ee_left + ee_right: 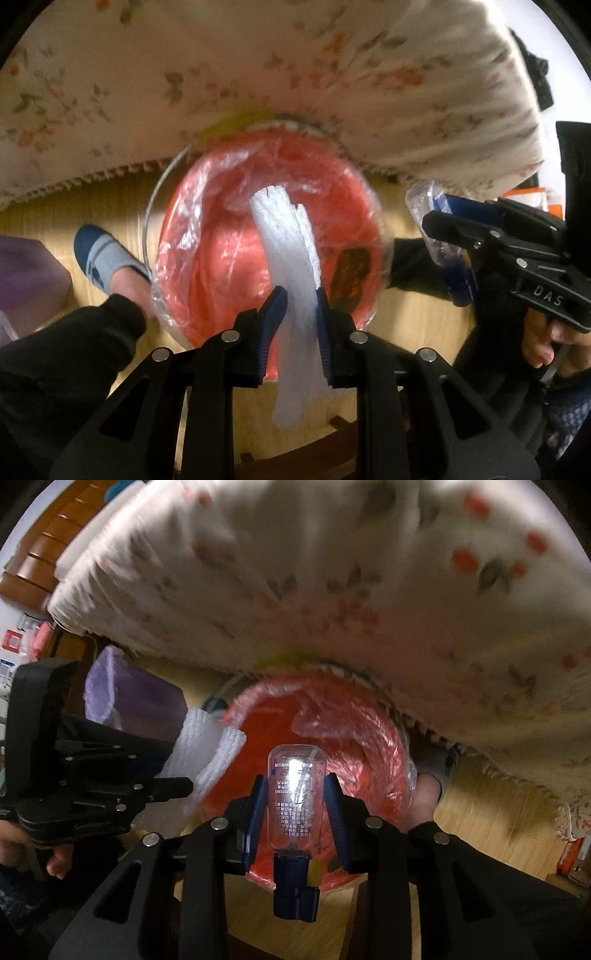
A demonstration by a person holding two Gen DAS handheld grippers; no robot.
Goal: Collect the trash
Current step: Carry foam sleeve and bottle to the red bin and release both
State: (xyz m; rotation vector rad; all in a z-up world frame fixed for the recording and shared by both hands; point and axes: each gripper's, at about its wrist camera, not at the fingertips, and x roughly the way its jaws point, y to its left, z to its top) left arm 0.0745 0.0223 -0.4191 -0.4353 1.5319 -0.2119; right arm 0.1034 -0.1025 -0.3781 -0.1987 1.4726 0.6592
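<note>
White foam netting (291, 254), soft and featherlight, hangs clamped mid-length in the left gripper (301, 314) over the red-lined bin (207, 258). At three o'clock, the right gripper (295, 805) pinches a clear plastic bottle (295, 794), probably slippery, around its body.

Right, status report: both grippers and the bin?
Left gripper shut on foam. Right gripper shut on bottle. Both above red bin. Nothing blocking.

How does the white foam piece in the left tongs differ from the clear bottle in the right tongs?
The foam net is white, opaque, soft and ribbed; the bottle is clear, rigid and smooth, with printed text. The foam net has no cap, while the bottle has a dark blue cap, which points back toward the camera. The foam net is a long strip; the bottle is short and rounded. Both are gripped by tongs (left, right) above the red-lined bin.
</note>
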